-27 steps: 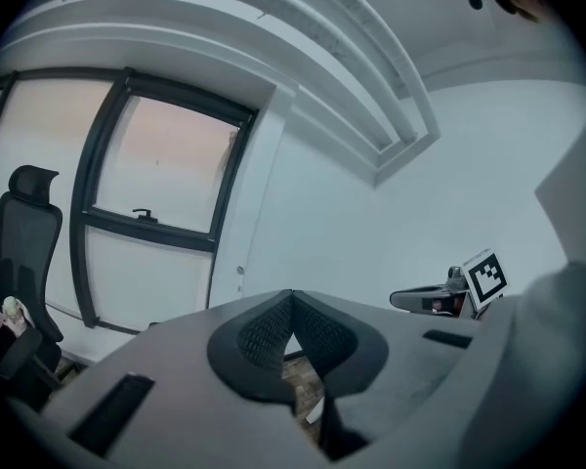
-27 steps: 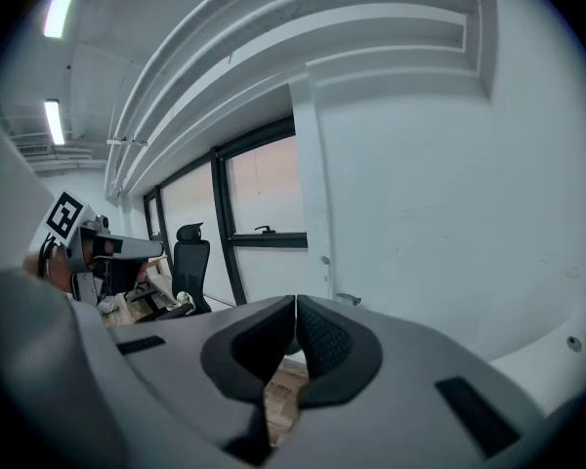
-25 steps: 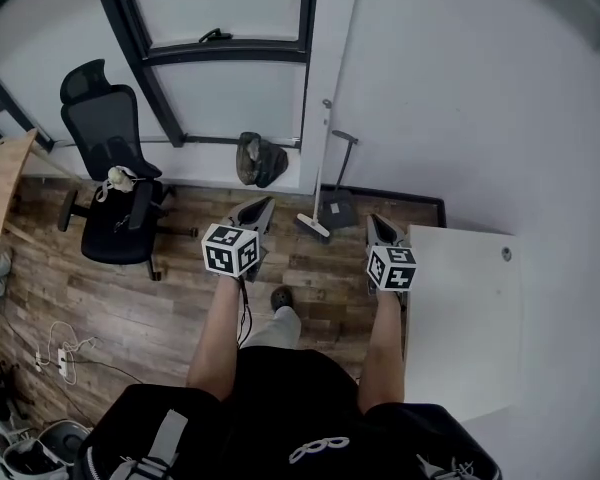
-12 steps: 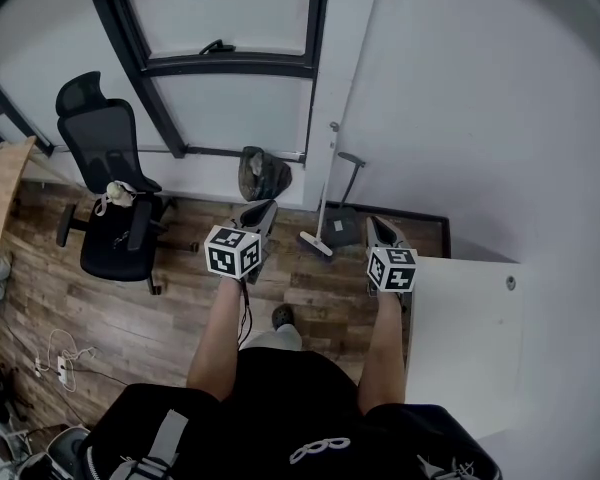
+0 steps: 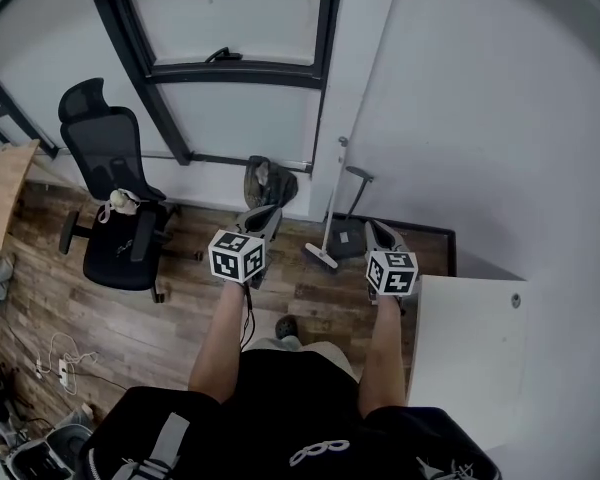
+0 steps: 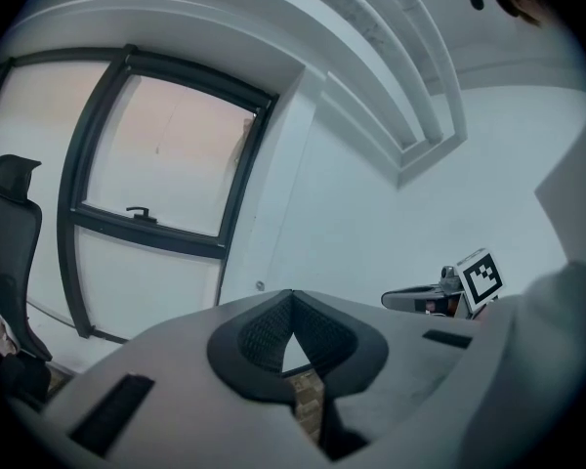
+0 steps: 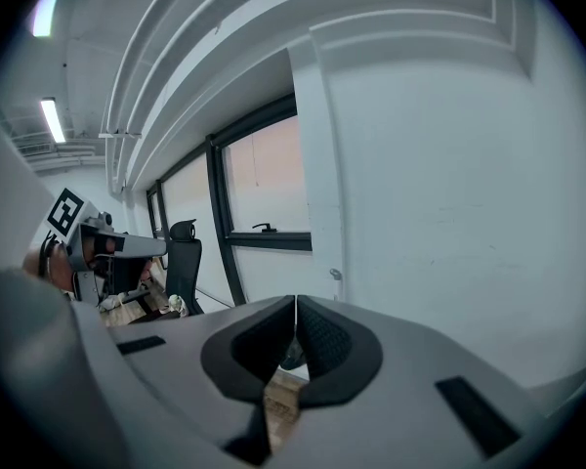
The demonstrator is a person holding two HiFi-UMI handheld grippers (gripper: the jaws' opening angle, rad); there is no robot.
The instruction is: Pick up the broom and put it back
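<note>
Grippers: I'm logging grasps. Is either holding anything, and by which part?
Nothing is held. The left gripper and right gripper are both shut and empty; the broom leans on the wall ahead, untouched.

The floor (image 5: 130, 313) was matt brown wood plank, worn-looking. The wall (image 5: 500, 118) was smooth matt white, as was the desk (image 5: 470, 358). The window frame (image 5: 242, 71) looked like dark metal. The chair (image 5: 105, 143) was matt black. The left claw (image 6: 292, 299) and right claw (image 7: 295, 303) had matt grey plastic shells and finely ribbed black pads (image 6: 257, 338).

Head view down, gripper views forward — window (image 5: 242, 30) shared
</note>
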